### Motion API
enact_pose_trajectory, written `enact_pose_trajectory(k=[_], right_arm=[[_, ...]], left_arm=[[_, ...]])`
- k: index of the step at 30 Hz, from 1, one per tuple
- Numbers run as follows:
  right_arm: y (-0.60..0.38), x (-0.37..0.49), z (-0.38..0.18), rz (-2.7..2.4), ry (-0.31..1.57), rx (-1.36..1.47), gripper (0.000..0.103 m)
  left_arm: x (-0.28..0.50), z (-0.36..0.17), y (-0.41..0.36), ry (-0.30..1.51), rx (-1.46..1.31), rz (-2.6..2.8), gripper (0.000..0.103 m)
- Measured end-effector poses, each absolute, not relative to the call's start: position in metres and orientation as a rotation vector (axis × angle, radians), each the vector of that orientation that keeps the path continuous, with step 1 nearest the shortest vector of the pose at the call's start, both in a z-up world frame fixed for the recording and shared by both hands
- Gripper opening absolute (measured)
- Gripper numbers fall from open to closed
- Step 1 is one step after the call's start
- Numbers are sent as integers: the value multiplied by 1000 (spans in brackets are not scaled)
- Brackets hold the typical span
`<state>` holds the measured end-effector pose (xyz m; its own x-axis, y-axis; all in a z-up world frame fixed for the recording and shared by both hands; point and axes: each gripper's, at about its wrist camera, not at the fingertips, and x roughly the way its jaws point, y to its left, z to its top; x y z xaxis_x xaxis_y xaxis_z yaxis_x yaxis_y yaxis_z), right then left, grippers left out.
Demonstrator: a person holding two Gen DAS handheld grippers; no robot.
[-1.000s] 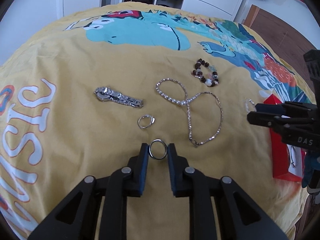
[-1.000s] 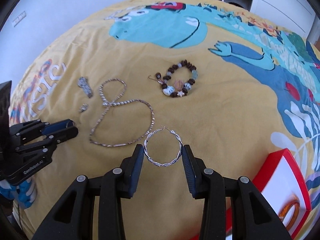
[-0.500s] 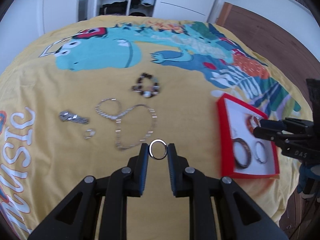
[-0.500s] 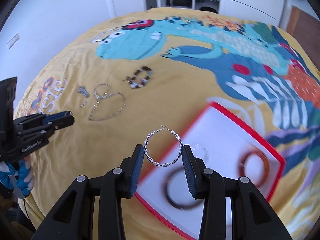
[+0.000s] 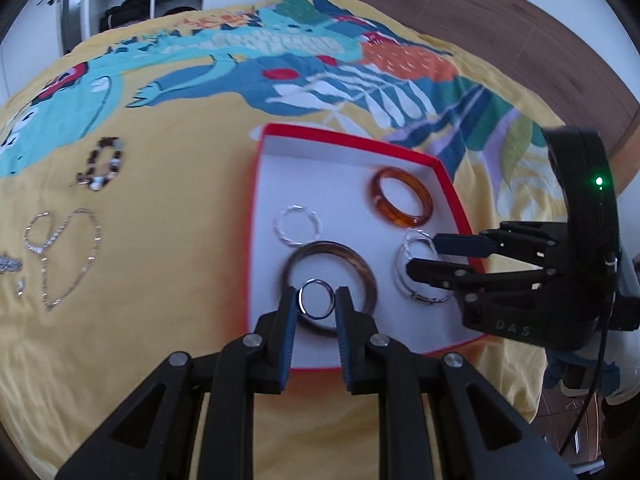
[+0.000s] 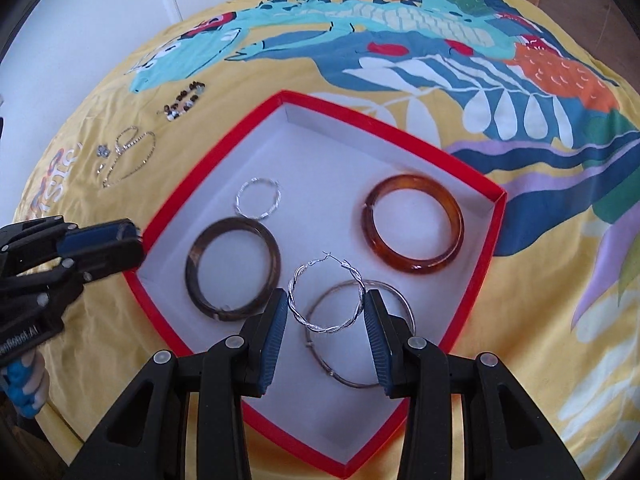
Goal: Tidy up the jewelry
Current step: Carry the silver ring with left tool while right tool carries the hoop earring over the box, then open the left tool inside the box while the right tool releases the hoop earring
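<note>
"DAS" was read on the right gripper (image 5: 422, 258). A hoop (image 6: 326, 298) was clamped in it; a ring (image 5: 317, 298) was clamped in the left gripper (image 5: 317, 300). Both were held over the box (image 6: 400, 136), bangles (image 6: 414, 224) below.

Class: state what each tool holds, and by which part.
Left tool: small silver ring, pinched across its rim. Right tool: twisted silver hoop earring, across its opposite sides.

Some jewelry is partly hidden or too small to read.
We see the thin silver bangle (image 6: 362, 334) partly behind the right gripper's (image 6: 326, 308) jaws, a small piece (image 5: 19, 286) beside the chain necklace (image 5: 66, 256) too tiny to identify, and the watch (image 5: 8, 265) cut off at the edge.
</note>
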<state>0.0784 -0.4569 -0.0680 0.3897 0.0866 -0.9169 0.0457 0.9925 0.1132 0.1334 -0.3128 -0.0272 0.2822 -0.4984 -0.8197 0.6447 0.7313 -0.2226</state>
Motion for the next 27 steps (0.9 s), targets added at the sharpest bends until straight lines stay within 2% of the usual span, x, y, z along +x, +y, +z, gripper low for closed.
enact_pose_trajectory(k=[12, 27], right_arm=[[-465, 73, -90, 67, 1199, 112, 39], [-461, 65, -72, 51, 1167, 94, 43]], left_arm=[[137, -68, -345, 1082, 267, -721, 18], [131, -57, -337, 1069, 265, -715, 19]])
